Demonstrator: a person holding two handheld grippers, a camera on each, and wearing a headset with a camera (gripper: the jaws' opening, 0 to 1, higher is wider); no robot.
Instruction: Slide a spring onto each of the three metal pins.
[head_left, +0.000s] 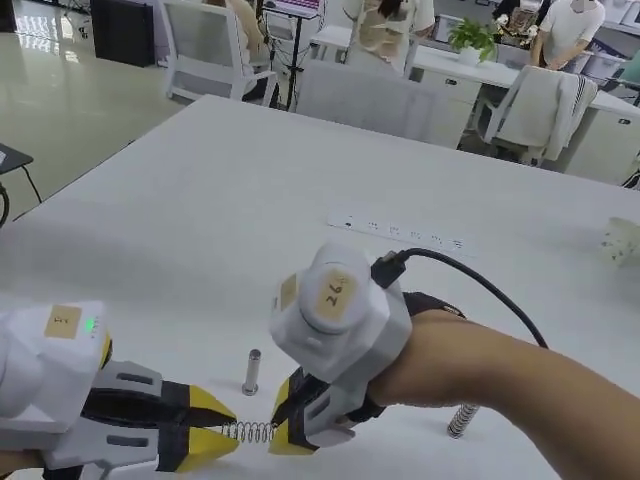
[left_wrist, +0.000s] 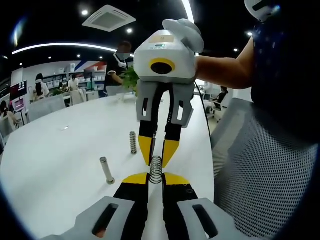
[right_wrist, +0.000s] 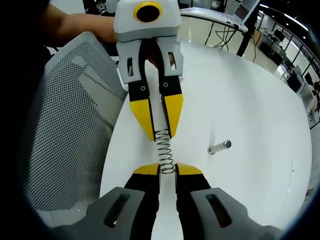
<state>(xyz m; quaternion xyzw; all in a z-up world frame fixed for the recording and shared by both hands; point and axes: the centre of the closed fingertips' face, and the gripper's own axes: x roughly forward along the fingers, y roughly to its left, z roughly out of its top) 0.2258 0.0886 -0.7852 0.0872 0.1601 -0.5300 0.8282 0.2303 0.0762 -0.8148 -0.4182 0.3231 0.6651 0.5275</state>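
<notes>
While the left gripper (head_left: 228, 440) and right gripper (head_left: 280, 428) are each clamping one end of a spring (head_left: 248, 431), a bare pin (head_left: 252, 371) is standing just behind it (a spring-covered pin (head_left: 462, 419) is standing farther right).

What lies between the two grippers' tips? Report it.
A spring spans the gap between the left gripper and the right gripper, each shut on one end; the head view shows it.
</notes>
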